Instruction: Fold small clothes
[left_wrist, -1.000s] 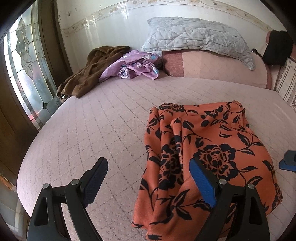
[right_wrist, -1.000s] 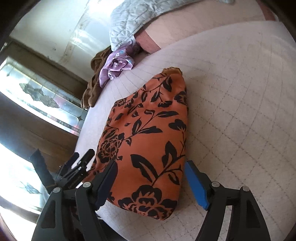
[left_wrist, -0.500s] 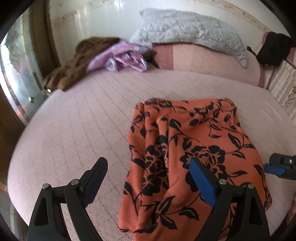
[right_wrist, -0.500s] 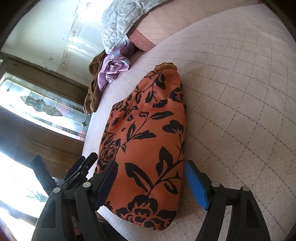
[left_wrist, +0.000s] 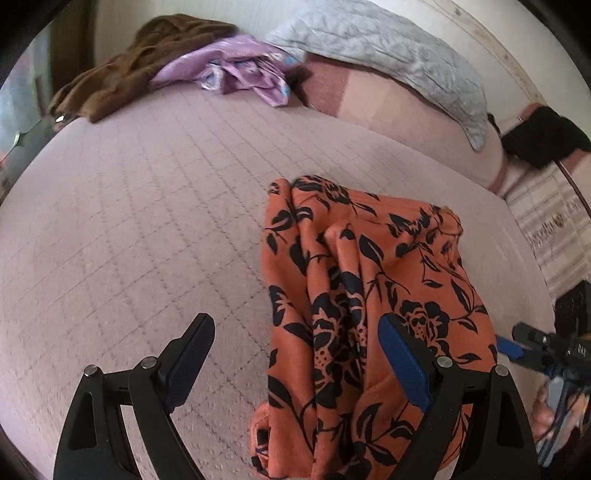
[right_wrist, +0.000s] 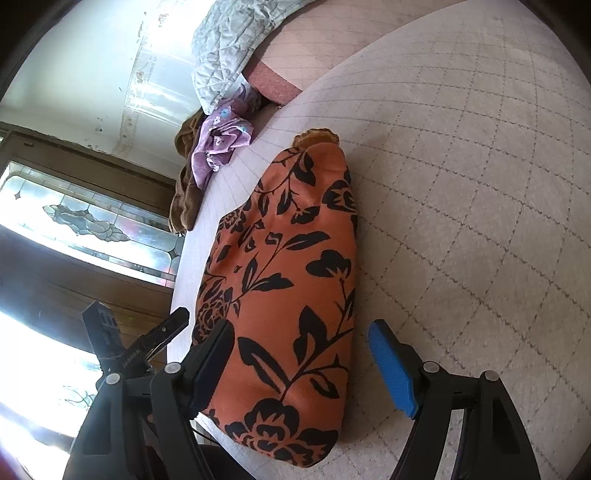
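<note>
An orange garment with black flowers (left_wrist: 369, 295) lies roughly folded on the pink quilted bed (left_wrist: 147, 240). My left gripper (left_wrist: 295, 326) hovers open above the garment's left edge, its blue pad over the cloth and its black finger over bare quilt. In the right wrist view my right gripper (right_wrist: 299, 328) stands open astride the near end of the garment (right_wrist: 288, 280), with cloth between the fingers but untouched by the pads. The right gripper (left_wrist: 517, 341) also shows at the garment's right side, held by a hand (left_wrist: 543, 413). One of the left gripper's fingers (right_wrist: 168, 326) shows beyond the bed's edge.
At the bed's head lie a brown garment (left_wrist: 122, 70), a purple flowered garment (left_wrist: 240, 70), a grey quilted pillow (left_wrist: 388, 44) on a pink bolster (left_wrist: 369, 99), and a black item (left_wrist: 546, 136). A stained-glass window (right_wrist: 92, 229) runs along the bed's left edge.
My left gripper has swung and tipped down toward the orange garment, whose left edge now lies between its fingers. The right gripper has sunk slightly over the near end. Both stay open.
</note>
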